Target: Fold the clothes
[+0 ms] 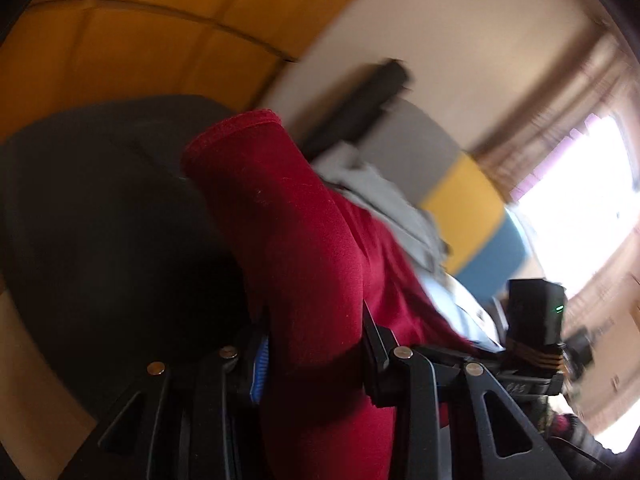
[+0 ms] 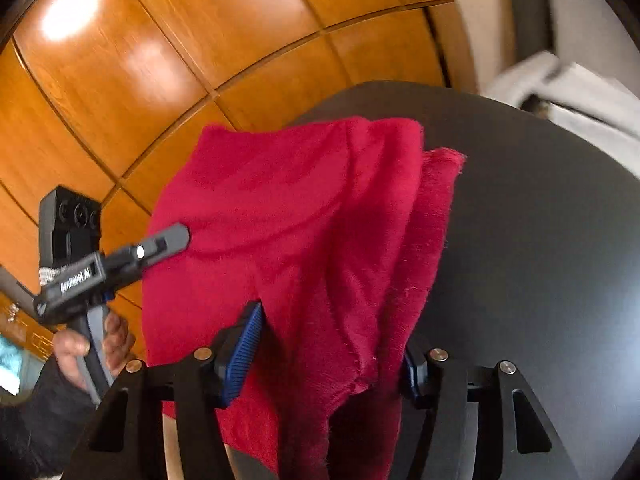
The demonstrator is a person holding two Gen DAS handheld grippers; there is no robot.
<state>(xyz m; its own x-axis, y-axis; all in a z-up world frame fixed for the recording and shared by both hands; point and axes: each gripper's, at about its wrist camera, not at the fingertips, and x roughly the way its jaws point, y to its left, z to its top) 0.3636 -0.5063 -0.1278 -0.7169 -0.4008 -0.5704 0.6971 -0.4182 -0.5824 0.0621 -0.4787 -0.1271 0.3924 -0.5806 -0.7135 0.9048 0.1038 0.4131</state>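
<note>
Red knit garment (image 2: 288,220) hangs over the dark table (image 2: 540,240), clamped by both our left gripper (image 1: 316,344) and right gripper (image 2: 332,344). Bunched layers could slip loose if either grip eases, wrecking the fold.

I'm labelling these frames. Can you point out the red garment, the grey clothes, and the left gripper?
red garment (image 2: 288,208), right wrist view, on its broad front panel.
grey clothes (image 1: 384,196), left wrist view, on the crumpled middle of the pile.
left gripper (image 1: 314,344), left wrist view, midway between its fingertips, over clamped red fabric.
</note>
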